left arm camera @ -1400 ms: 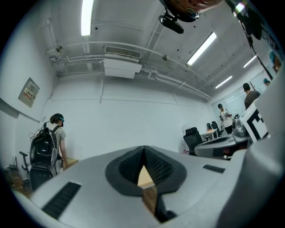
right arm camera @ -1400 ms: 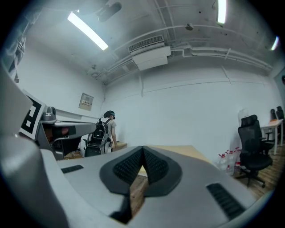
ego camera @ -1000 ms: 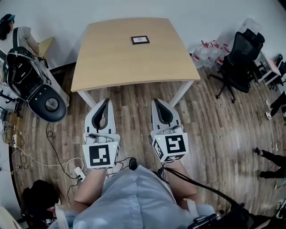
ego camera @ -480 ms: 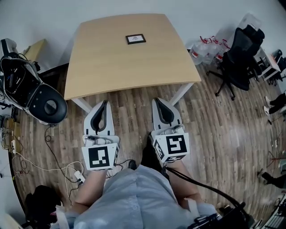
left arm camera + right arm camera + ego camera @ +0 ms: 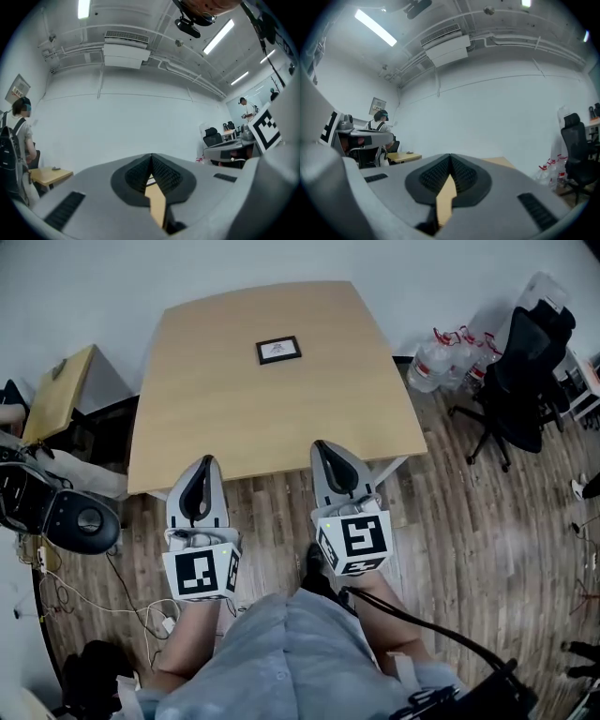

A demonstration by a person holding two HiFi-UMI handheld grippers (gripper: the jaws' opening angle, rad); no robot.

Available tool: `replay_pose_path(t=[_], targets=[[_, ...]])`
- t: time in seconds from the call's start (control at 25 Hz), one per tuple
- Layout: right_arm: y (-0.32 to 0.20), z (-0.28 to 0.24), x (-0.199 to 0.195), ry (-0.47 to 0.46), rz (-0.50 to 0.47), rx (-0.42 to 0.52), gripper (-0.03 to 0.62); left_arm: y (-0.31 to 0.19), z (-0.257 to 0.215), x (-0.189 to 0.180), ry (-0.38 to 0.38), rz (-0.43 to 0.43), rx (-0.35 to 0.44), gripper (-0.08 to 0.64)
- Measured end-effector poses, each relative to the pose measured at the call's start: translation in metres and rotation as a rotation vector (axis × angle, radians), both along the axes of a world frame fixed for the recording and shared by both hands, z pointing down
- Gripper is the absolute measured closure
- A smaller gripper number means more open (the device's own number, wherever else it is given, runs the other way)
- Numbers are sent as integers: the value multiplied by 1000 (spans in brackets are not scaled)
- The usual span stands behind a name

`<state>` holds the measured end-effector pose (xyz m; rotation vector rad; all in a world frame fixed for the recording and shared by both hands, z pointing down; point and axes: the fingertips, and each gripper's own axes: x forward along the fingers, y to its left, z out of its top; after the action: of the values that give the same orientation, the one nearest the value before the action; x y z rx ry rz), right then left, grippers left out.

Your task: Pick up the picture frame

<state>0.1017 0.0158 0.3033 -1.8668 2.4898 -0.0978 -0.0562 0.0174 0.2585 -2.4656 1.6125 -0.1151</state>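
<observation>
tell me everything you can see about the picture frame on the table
The picture frame is a small rectangle with a thin dark border around a pale inside. A small dark mark in its middle is too tiny to read. It appears to lie flat, face up, on the light wooden table, towards the far side and roughly midway across, turned slightly askew to the table's edges. Only the tabletop touches it.

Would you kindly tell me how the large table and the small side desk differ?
The large table is far broader than the small side desk. The large table carries the picture frame lying flat; the small side desk carries a small unidentifiable item. Both have light wooden tops.
</observation>
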Motion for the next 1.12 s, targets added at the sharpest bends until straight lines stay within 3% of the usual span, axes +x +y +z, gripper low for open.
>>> replay_pose_path(t=[0.44,0.84,1.12], targets=[[-74,-9,39,-18,-65,33,591,-55,-16,44,-41,-61,51,558],[-112,-8,34,0,-106,37,591,-85,-9,36,-23,-115,51,558],[-162,4,36,18,-101,13,591,-135,5,33,-1,-129,25,558]])
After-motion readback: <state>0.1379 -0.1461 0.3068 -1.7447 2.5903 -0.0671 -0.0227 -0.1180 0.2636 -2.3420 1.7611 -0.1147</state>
